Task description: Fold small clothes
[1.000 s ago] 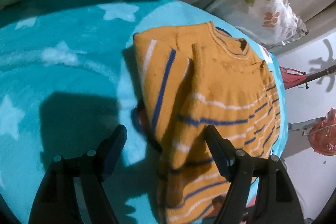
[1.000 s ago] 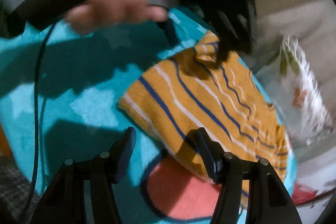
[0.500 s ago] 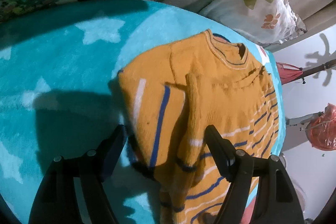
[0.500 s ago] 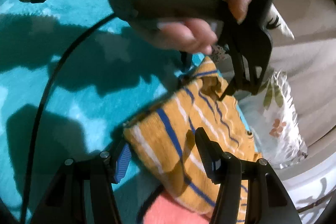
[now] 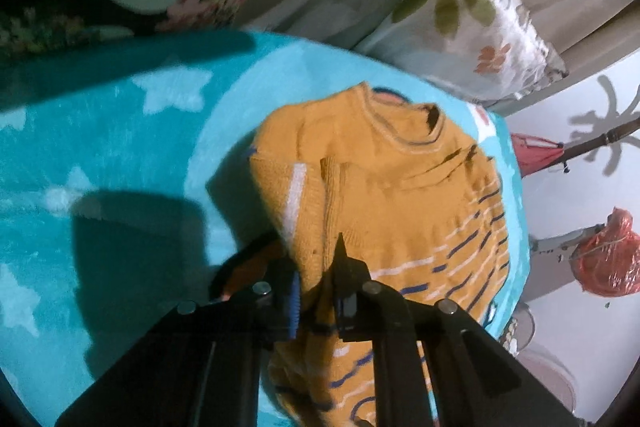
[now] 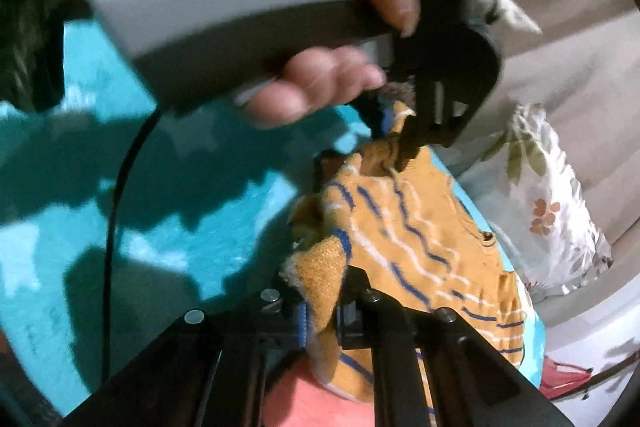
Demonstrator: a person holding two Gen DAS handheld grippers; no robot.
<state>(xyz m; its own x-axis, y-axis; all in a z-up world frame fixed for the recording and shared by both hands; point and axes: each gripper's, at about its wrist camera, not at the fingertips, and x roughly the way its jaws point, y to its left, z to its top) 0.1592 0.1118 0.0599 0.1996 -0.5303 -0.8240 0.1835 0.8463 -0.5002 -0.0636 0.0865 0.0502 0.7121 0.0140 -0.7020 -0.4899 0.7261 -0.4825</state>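
My left claw [image 5: 316, 279] and right claw [image 6: 320, 311] have just closed on the hem of the orange sweater [image 5: 384, 195] on the turquoise blanket [image 5: 120, 131]; I judge an uneven lift could skew the fold.

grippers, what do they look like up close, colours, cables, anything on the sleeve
Both tongs, left and right, are black angular bars with round silver bolts and blue ribbed pads. In the right view the left one has a grey handle and a black cable. The sleeve looks dark and patterned.
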